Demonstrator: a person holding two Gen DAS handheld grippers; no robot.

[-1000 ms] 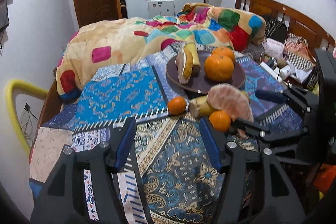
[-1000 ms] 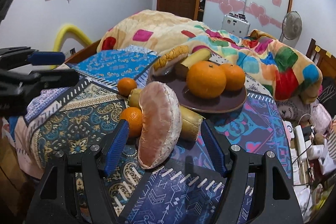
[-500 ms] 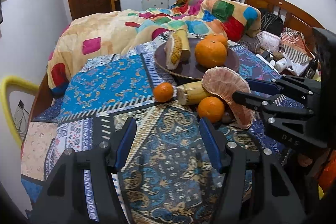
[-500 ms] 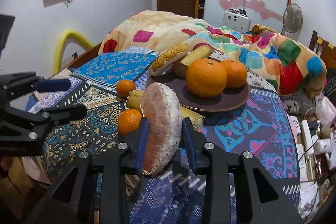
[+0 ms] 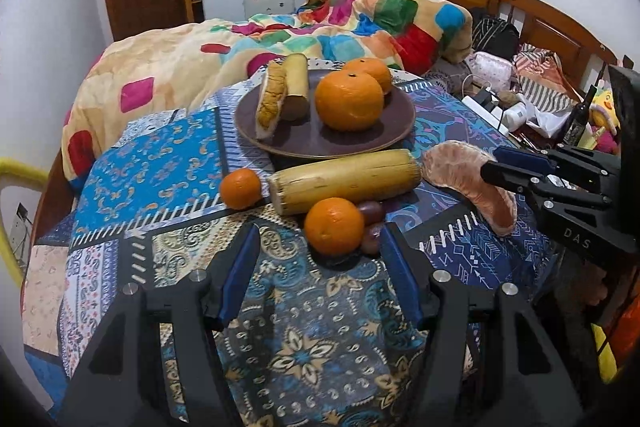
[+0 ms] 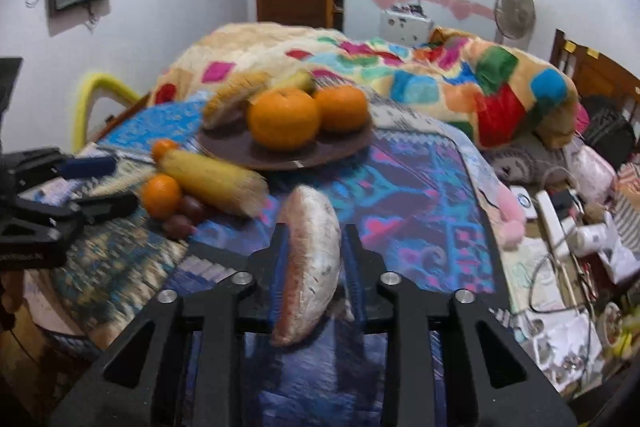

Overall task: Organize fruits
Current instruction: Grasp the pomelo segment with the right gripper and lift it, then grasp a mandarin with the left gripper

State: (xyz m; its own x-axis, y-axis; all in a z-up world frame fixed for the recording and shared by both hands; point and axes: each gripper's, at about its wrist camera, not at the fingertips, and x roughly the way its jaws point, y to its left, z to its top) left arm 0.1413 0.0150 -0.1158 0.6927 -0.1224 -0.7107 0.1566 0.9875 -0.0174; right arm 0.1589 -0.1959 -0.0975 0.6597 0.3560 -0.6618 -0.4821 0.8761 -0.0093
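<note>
My right gripper (image 6: 314, 251) is shut on a pink pomelo segment (image 6: 310, 255) and holds it above the patterned cloth, right of the loose fruit; the segment also shows in the left wrist view (image 5: 468, 183). My left gripper (image 5: 320, 259) is open and empty, just in front of a small orange (image 5: 334, 225) with dark grapes (image 5: 370, 223) beside it. A yellow corn-like cylinder (image 5: 344, 181) and another small orange (image 5: 240, 188) lie before the brown plate (image 5: 280, 143), which holds two big oranges (image 5: 348, 99) and two other pieces.
A colourful blanket (image 5: 280, 39) is heaped behind the plate. Clutter of cables, bottles and bags (image 6: 568, 219) lies at the right by the wooden headboard (image 5: 520, 11). A yellow tube (image 5: 12, 179) stands at the left edge.
My right gripper has shut on the pomelo segment, lifted it and carried it right, away from the corn piece and orange. My left gripper moved closer to the small orange.
</note>
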